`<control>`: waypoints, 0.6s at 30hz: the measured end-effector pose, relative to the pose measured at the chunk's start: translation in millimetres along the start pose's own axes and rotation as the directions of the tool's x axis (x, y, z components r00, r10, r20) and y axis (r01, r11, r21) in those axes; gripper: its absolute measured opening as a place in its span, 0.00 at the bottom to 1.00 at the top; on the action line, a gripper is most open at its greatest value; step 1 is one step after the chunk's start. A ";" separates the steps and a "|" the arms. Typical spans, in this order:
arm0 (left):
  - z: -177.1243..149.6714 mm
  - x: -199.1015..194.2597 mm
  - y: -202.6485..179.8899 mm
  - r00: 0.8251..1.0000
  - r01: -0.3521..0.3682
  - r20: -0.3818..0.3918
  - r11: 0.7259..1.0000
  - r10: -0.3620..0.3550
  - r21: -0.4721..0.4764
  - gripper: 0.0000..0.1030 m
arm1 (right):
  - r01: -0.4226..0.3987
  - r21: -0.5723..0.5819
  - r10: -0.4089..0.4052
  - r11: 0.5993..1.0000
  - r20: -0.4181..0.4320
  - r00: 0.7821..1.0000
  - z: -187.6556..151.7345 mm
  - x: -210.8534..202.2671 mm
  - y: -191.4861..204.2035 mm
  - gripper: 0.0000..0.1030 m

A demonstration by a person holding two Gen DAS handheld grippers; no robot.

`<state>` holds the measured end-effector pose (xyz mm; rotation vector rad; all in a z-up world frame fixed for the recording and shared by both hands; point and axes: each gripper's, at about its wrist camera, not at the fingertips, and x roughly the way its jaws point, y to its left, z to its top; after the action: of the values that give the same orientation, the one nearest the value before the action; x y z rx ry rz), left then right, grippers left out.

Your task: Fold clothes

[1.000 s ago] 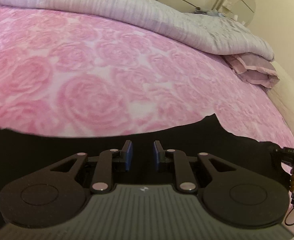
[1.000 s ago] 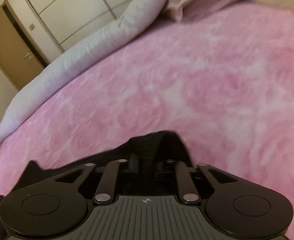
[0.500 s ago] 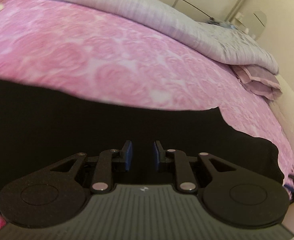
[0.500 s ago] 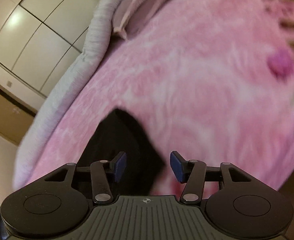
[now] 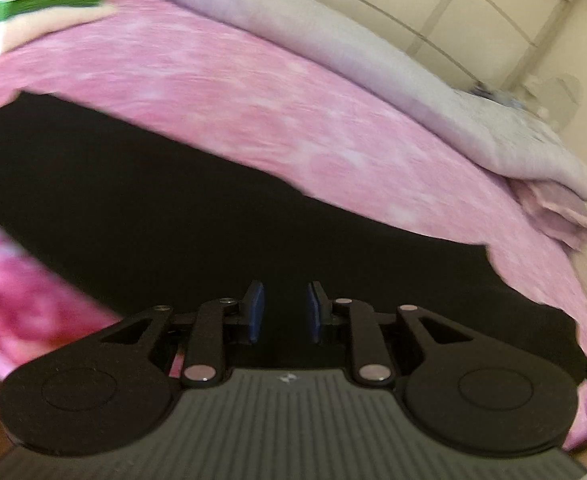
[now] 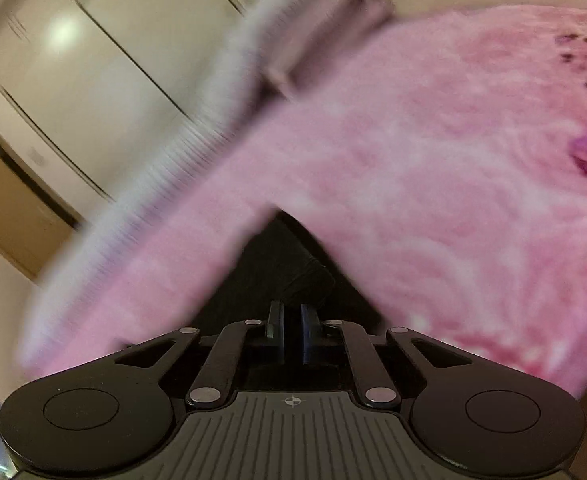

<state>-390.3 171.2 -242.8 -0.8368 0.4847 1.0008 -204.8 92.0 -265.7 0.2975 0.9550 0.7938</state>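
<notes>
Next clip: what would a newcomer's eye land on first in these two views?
The black garment spread in a wide band across the pink rose-patterned bedspread, just beyond the left gripper. Then the rumpled grey duvet along the bed's far edge. In the right wrist view, the right gripper closes its jaws by a black corner.

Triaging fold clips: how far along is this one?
Done: nothing clearly folded; the black garment lies spread across the pink bedspread. In hand: the right gripper is closing, jaws nearly together, with black cloth in front; whether it is pinched is unclear. The left gripper is opening slightly over the garment. Left: essentially all folds.
</notes>
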 end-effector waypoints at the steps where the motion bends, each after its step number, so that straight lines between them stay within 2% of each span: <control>1: 0.3 -3.7 11.7 1.000 -0.020 0.005 0.999 0.020 -0.028 0.18 | 0.033 0.014 -0.033 0.999 -0.036 0.999 -2.8 6.6 -4.0 0.07; 2: 0.8 -8.8 25.5 0.999 -0.038 0.016 0.997 0.039 -0.064 0.20 | 0.065 0.030 -0.063 0.997 -0.072 0.995 -5.7 12.9 -8.1 0.08; 6: 3.1 -31.1 83.1 0.991 -0.097 0.066 0.971 0.114 -0.220 0.28 | 0.008 0.145 -0.001 0.989 -0.048 0.999 -15.7 8.3 -16.2 0.17; 12: 31.8 -36.2 160.0 0.976 -0.108 0.123 0.895 0.178 -0.432 0.29 | 0.032 0.184 -0.023 0.982 -0.052 0.998 -19.4 5.9 -9.7 0.22; 16: 51.8 -20.3 185.4 0.975 -0.117 0.108 0.864 0.194 -0.490 0.29 | 0.044 0.184 -0.034 0.982 -0.060 0.998 -18.2 9.0 -3.1 0.23; 18: 55.2 -18.4 190.8 0.977 -0.105 0.110 0.856 0.184 -0.505 0.24 | 0.062 0.171 -0.051 0.983 -0.068 0.996 -17.3 10.6 1.0 0.22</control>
<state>-567.6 258.4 -270.3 -1.1841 0.1507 1.3509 -215.9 98.5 -281.4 0.3959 1.0898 0.6732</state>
